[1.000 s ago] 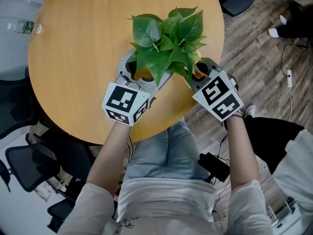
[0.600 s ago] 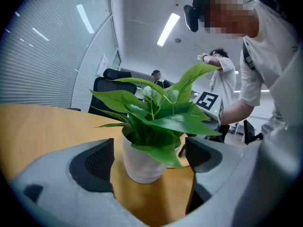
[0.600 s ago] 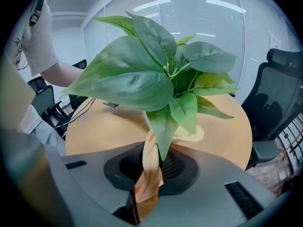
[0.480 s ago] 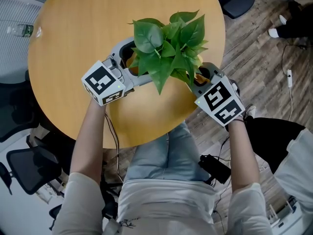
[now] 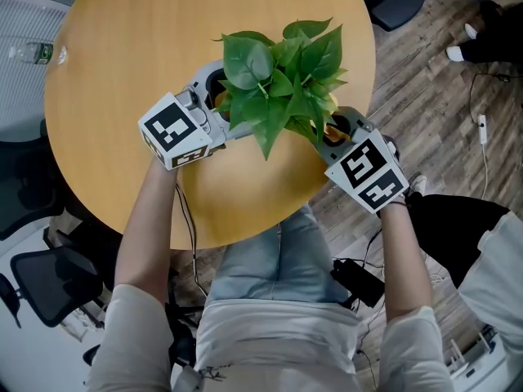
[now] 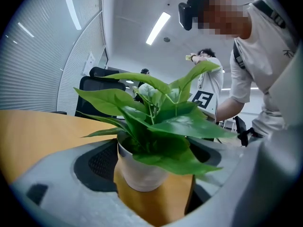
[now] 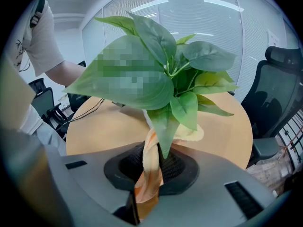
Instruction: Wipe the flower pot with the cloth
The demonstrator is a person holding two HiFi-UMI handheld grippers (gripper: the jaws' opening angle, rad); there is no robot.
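A green leafy plant in a white flower pot stands on the round wooden table, near its front right edge. My left gripper reaches in from the left. Its jaws stand wide on either side of the pot and have just been closing a little; I see no pad pressing on it. My right gripper sits at the plant's right, shut on a twisted orange-and-cream cloth. The cloth's far end lies against the pot's base under the leaves. From the head view, leaves hide most of the pot.
A plastic bottle lies at the table's far left edge. Black office chairs stand on the floor at the left, and a cable lies on the wood floor at the right. Another person stands behind the plant in the left gripper view.
My left gripper swung from the front of the pot round to its left side. The plant's leaves turned slightly. The right gripper with the cloth stayed put.
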